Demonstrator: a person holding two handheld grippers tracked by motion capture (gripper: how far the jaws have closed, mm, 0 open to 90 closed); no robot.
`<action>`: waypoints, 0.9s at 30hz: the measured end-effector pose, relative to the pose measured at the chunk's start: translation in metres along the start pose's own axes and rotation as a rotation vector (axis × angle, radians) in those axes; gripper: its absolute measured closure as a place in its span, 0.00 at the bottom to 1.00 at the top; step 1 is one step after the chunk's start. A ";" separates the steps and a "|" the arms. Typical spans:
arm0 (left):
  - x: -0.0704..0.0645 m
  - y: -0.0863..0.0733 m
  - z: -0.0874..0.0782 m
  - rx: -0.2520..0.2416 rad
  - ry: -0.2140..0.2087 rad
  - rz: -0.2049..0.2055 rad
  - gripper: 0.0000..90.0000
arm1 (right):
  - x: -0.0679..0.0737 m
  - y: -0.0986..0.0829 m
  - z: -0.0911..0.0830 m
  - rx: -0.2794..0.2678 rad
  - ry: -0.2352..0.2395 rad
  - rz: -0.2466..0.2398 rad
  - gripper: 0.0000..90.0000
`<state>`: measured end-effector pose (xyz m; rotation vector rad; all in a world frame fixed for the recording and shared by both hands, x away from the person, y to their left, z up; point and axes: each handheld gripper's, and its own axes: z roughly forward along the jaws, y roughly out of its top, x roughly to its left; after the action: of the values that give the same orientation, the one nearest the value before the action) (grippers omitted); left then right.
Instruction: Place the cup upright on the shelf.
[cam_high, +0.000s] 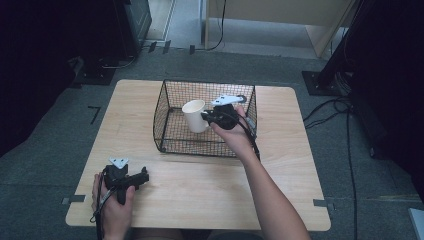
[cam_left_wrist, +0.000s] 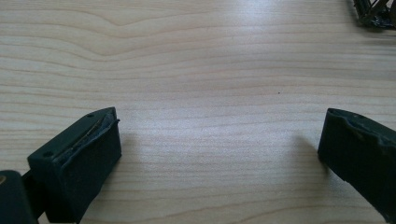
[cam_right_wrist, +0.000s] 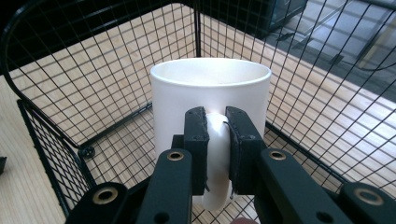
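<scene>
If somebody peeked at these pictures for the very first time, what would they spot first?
Probably the white mug, upright inside the black wire basket at the middle of the wooden table. The right gripper has its jaws shut on the mug's handle. The left gripper sits near the table's front left edge, jaws wide apart with nothing between them.

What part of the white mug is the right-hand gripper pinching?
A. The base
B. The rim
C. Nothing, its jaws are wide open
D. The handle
D: in the right gripper view the right gripper has its two black jaws closed on either side of the handle of the white mug, inside the wire basket.
</scene>
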<state>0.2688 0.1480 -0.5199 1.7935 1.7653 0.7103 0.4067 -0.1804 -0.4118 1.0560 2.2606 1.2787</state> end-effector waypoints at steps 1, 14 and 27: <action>0.000 0.000 0.000 0.000 0.000 0.000 0.00 | -0.001 -0.001 0.002 0.008 0.006 0.003 0.90; 0.000 0.000 0.000 0.000 -0.001 0.002 0.00 | -0.015 0.004 0.008 0.024 -0.005 -0.004 0.90; 0.000 0.000 0.000 0.000 -0.001 0.003 0.00 | -0.027 -0.004 0.029 0.030 0.018 -0.005 0.89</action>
<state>0.2688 0.1480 -0.5199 1.7967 1.7622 0.7099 0.4403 -0.1847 -0.4320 1.0519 2.3014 1.2611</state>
